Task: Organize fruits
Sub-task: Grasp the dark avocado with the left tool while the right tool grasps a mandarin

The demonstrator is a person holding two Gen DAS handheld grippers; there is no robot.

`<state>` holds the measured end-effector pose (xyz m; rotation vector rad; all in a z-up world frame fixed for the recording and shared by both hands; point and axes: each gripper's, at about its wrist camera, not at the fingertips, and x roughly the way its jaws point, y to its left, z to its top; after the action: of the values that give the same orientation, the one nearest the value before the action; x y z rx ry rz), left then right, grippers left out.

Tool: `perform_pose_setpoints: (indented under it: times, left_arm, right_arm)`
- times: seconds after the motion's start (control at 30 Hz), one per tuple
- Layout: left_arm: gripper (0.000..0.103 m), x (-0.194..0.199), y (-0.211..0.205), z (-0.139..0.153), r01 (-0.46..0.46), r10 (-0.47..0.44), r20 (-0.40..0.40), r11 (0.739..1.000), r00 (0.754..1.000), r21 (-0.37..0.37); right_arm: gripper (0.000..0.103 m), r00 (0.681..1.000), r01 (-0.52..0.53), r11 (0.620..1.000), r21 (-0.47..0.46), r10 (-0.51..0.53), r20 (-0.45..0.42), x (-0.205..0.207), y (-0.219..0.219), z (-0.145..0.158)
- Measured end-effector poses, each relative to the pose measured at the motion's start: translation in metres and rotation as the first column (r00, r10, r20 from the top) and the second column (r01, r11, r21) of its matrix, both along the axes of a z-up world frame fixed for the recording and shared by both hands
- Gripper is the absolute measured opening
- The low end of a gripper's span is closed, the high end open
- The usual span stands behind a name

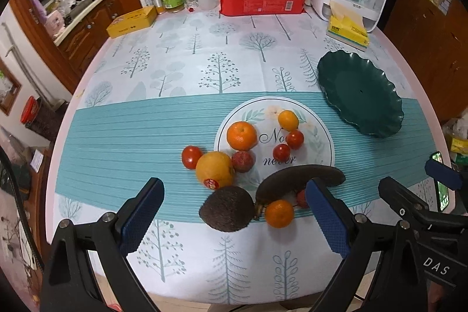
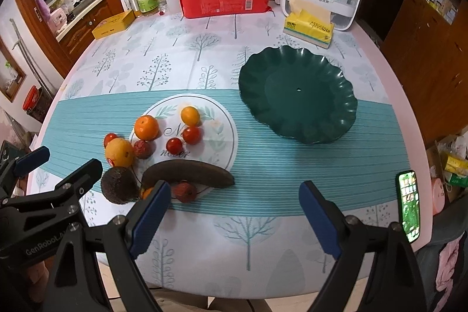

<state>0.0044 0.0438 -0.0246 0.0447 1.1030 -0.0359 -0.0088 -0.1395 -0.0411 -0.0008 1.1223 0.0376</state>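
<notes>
My left claw and my right claw both hang spread wide over the near edge of the counter, gripping nothing. The fruits lie loose in a cluster well to the left of the green scalloped plate, which holds none of them. In that cluster a dark banana lies with an avocado just left of it, oranges and tomatoes beyond.

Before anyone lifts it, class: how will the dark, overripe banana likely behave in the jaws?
The banana looks almost black, so probably soft and easily bruised. Its curved shape may pivot if pinched off-centre. It lies beside small fruits, so pushing may set them rolling.
</notes>
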Motion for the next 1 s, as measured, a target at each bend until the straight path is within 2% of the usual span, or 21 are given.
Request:
perform_pose_setpoints:
  times: [0.23,0.4,0.57,0.63,0.73,0.83,1.0]
  left_arm:
    - [0.097,0.015,0.022,-0.014,0.129,-0.131,-0.027,0.989,0.991,-0.065]
    - [0.097,0.018,0.03,-0.034,0.284,-0.284,-0.002,0.958,0.959,-0.038]
    - [0.097,0.021,0.041,-0.059,0.392,-0.393,-0.001,0.918,0.92,-0.052]
    - [0.097,0.024,0.044,-0.07,0.429,-0.431,-0.013,0.9,0.902,-0.074]
    - [0.095,0.025,0.048,-0.083,0.467,-0.474,-0.038,0.876,0.88,-0.119]
    - [0.094,0.028,0.051,-0.098,0.473,-0.492,-0.085,0.863,0.866,-0.175]
    - [0.089,0.033,0.05,-0.116,0.449,-0.49,-0.132,0.857,0.862,-0.252]
  right_arm:
    - [0.09,0.999,0.027,0.998,0.049,-0.026,-0.031,0.009,0.014,-0.012]
    - [0.088,0.999,0.014,0.995,0.096,-0.01,-0.05,0.009,0.025,-0.029]
    - [0.076,0.998,-0.043,0.994,0.105,0.049,-0.049,0.002,0.04,-0.055]
    - [0.064,0.995,-0.06,0.991,0.117,0.068,-0.066,-0.001,0.045,-0.067]
    - [0.056,0.992,-0.085,0.986,0.146,0.098,-0.082,-0.006,0.052,-0.085]
    - [0.053,0.987,-0.119,0.978,0.171,0.135,-0.084,-0.012,0.059,-0.097]
    - [0.053,0.979,-0.17,0.965,0.199,0.188,-0.076,-0.015,0.073,-0.107]
